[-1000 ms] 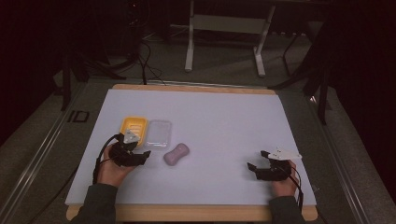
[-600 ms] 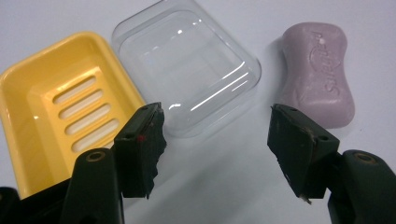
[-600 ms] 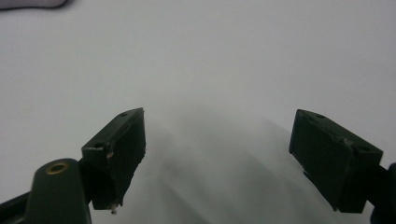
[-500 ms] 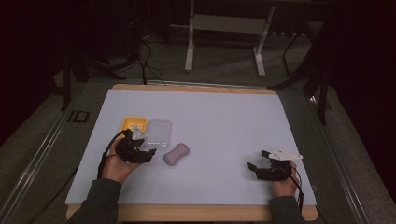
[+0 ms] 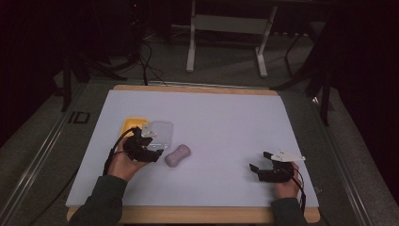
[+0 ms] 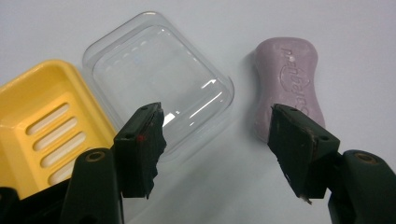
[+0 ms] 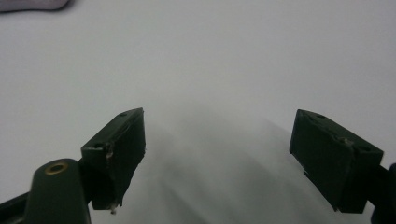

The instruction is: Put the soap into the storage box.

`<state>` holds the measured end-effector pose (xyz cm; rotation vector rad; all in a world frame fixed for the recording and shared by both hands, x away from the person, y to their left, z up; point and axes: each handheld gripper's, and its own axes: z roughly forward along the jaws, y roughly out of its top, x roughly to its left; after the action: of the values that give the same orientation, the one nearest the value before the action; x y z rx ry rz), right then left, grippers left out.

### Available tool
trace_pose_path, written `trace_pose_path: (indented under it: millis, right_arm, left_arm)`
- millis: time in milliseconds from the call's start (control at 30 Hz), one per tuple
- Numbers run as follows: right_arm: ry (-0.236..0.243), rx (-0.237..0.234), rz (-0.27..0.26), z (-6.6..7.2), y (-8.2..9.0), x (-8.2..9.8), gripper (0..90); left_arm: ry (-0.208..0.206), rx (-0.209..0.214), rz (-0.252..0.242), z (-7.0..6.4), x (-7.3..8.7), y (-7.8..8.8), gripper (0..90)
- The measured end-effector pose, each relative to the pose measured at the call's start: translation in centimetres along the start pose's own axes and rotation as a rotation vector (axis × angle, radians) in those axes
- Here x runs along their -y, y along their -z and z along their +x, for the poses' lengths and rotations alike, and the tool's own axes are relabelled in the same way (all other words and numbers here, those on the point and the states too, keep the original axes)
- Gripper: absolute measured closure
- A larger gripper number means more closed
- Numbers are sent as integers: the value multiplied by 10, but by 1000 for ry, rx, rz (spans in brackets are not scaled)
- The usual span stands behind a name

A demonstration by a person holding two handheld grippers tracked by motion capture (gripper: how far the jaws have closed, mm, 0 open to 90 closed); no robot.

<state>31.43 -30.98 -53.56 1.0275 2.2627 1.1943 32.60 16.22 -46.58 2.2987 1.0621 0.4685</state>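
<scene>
Three small things lie on the pale table (image 5: 211,117) near its left side: a yellow soap dish (image 6: 32,112), a clear plastic lid (image 6: 159,79) and a mauve bar of soap (image 6: 289,84). In the left gripper view the lid sits just right of the dish, its near-left edge meeting the dish rim; whether it overlaps or only touches is hard to tell through the clear plastic. The soap lies apart from the lid, farther right, with raised lettering too small to read. The left gripper (image 6: 215,140) hangs over the bare table between lid and soap, its jaws parted with nothing between them; one jaw covers the lid's near corner, the other hides the soap's near end. The dish is cut off by the left edge and by the gripper body. In the high view the hand and gripper hide most of the dish. The right gripper (image 7: 217,149) rests near the table's right near corner, jaws wide and empty over bare surface; a sliver of soap shows at the top left corner.
</scene>
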Motion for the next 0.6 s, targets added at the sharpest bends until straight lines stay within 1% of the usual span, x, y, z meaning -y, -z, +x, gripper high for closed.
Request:
trace_pose_path:
  millis: [233,267,300,333,500,533,600]
  right_arm:
    - [0,1,-3,0,0,0,180]
    - [-1,1,-3,0,0,0,180]
    - [-1,1,-3,0,0,0,180]
    - [-1,1,-4,0,1,0,180]
    - [1,1,-4,0,1,0,178]
    - [1,2,-4,0,0,0,178]
    - [1,1,-4,0,0,0,178]
  left_arm:
    - [-2,14,16,-2,-7,-3,379]
    - [-4,21,26,-3,-9,-4,389]
    - [-4,21,26,-3,-9,-4,391]
    - [-15,18,37,-4,-10,-6,391]
    - [-26,17,43,-6,-13,-8,394]
    - [-35,16,52,-6,-15,-8,393]
    - [-32,18,52,-7,-16,-9,393]
